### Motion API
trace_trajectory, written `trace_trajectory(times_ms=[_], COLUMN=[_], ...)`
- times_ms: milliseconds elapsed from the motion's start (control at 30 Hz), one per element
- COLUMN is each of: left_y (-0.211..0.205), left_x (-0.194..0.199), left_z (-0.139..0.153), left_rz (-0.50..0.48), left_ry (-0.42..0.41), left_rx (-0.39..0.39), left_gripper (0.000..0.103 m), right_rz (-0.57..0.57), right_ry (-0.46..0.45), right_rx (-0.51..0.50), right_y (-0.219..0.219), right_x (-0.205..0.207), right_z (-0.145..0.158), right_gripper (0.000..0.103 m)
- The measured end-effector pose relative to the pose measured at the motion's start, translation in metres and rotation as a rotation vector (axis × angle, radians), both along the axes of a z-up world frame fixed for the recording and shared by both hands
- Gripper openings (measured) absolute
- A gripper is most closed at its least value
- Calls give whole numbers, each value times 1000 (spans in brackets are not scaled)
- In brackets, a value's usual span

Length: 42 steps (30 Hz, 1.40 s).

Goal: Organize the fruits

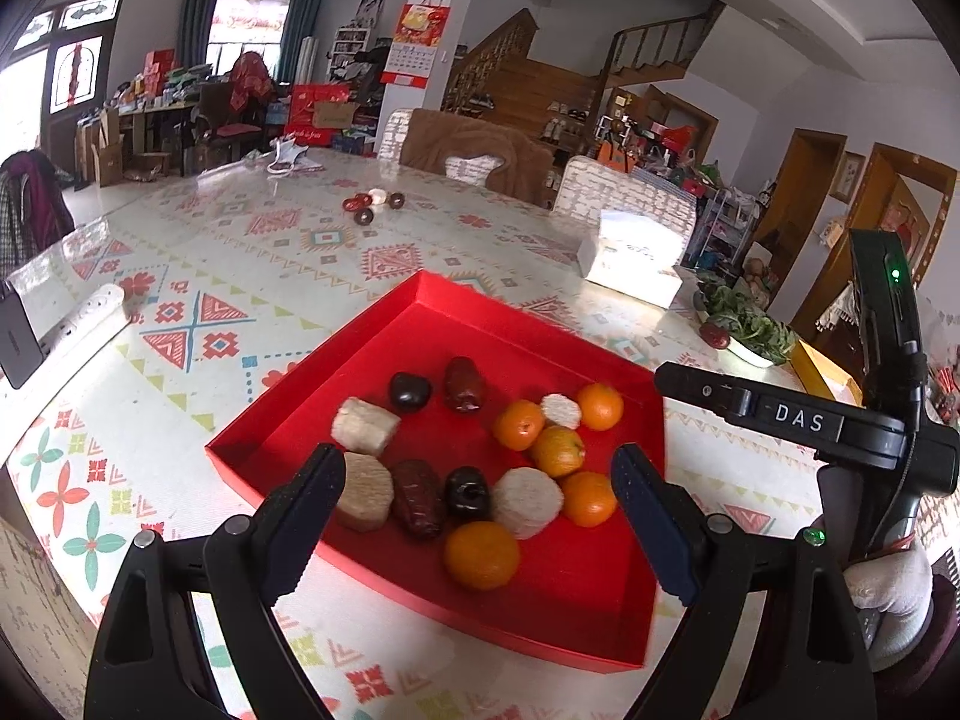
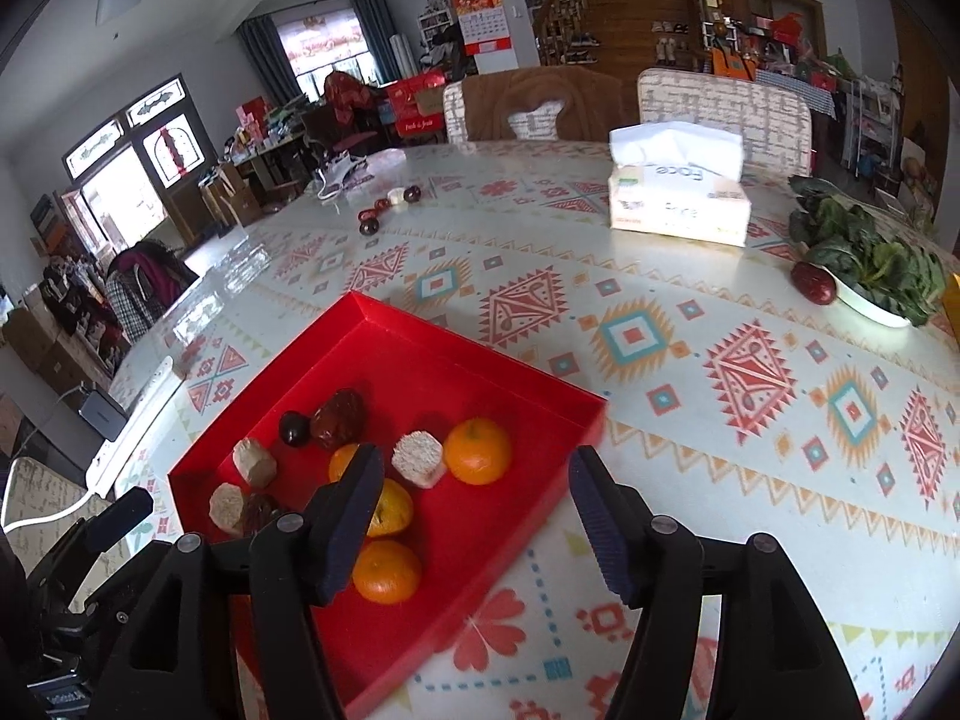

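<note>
A shallow red tray (image 1: 540, 324) sits on the patterned surface (image 1: 240, 276), and both grippers hang above its near edge. The left gripper (image 1: 477, 483) has its jaws wide apart with nothing between the pads; through the gap show the tray's contents. The right gripper (image 2: 477, 489) also has its jaws apart and empty, over the tray's right-hand part.

Inside the tray, five oranges (image 1: 558, 450) cluster toward the right side, the nearest orange (image 1: 481, 555) lying closest to the front wall. Pale, rough-cut cylindrical chunks (image 1: 365, 425) lie among them, two at the left and two mixed in with the oranges. Wrinkled red dates (image 1: 463, 384) and glossy dark round fruits (image 1: 410, 390) sit between the pale chunks, one pair toward the back and one pair nearer the front.

Well apart from the tray, far across the surface, a few more small dark fruits and a white piece (image 2: 390, 207) lie loose. A tissue box (image 2: 678, 198) stands to the right, and beyond it a white dish of leafy greens (image 2: 870, 264) has a single red date (image 2: 813, 282) just beside it.
</note>
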State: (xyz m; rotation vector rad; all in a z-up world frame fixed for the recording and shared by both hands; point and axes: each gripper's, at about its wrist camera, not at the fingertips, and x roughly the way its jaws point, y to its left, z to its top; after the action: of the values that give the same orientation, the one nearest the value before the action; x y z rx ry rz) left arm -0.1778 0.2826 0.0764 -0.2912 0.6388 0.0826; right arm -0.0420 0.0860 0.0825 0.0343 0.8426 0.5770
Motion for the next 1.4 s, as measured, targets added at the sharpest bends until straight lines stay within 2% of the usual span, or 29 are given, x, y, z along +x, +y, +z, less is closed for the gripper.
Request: trace_trajectory(times_ms=[467,933,1100,1200,1300,1333,1400], left_y=[-73,-136,-143,-145,-144,-143,-140], left_x=[-20,-25,-27,-31,-41,-47,-60], left_z=[33,46,50,55,65,71,80], left_rz=[-81,-131,-109,-80,-11,34,94], left_ry=[-60,-78,-98,-128,-196,-236,-308], left_rx=[115,214,246,264,303,326,349], left_gripper=[90,90,91,96,98,103,103], right_rz=[-67,-128,-136,-128,-112,-107,-93], right_ry=[-38,-37,-57,-78,-104,-112,-132], right_rx=[91,155,157,148,139,137,131], right_y=[-80,-143,-153,-150,-144,-142,-137], right_x=[-35,-49,-56,-62,-68,-71,-76], right_z=[13,7,8,11,15,16,19], right_gripper=[74,77,77,78,78,79,81])
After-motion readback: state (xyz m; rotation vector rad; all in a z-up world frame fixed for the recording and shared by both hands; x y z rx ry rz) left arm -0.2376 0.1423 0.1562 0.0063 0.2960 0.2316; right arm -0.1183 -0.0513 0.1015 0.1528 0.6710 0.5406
